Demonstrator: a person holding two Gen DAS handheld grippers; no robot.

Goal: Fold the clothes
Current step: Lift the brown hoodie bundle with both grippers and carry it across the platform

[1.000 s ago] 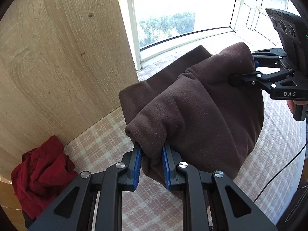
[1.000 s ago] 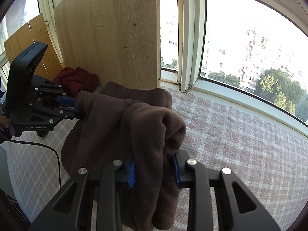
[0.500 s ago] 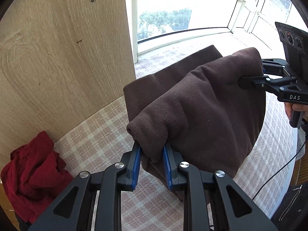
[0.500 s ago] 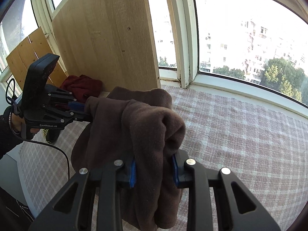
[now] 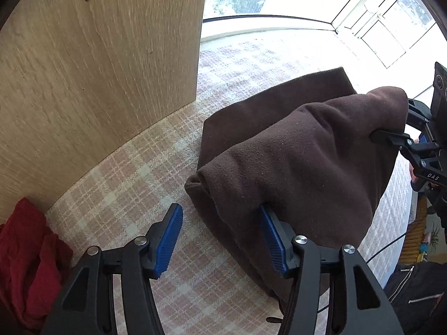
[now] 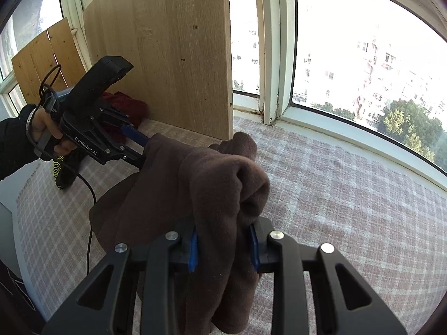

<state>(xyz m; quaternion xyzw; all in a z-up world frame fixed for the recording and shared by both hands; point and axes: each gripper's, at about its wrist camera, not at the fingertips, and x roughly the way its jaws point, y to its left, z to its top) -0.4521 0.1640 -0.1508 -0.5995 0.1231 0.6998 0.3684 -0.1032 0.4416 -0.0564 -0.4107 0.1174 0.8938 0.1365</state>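
Note:
A folded brown fleece garment (image 5: 293, 153) hangs in a bunch above the plaid-covered surface. My left gripper (image 5: 220, 240) is open, its blue pads wide apart; the garment's near corner rests only against the right-hand finger (image 5: 272, 240). In the right wrist view my right gripper (image 6: 223, 251) is shut on a thick wad of the brown garment (image 6: 201, 184). The left gripper (image 6: 139, 148), held by a hand, sits at the garment's far left edge. The right gripper (image 5: 413, 145) shows at the cloth's far right end in the left wrist view.
A tall wooden panel (image 5: 97, 55) stands at the back left, with a crumpled red garment (image 5: 25, 265) at its foot. The plaid cloth (image 6: 335, 195) runs to the window sill (image 6: 349, 145). A black cable (image 6: 89, 195) and a yellow-black object (image 6: 60, 173) lie at the left.
My left gripper has opened and let go of the brown garment's corner, which now leans on one finger. My right gripper stays shut on the garment.

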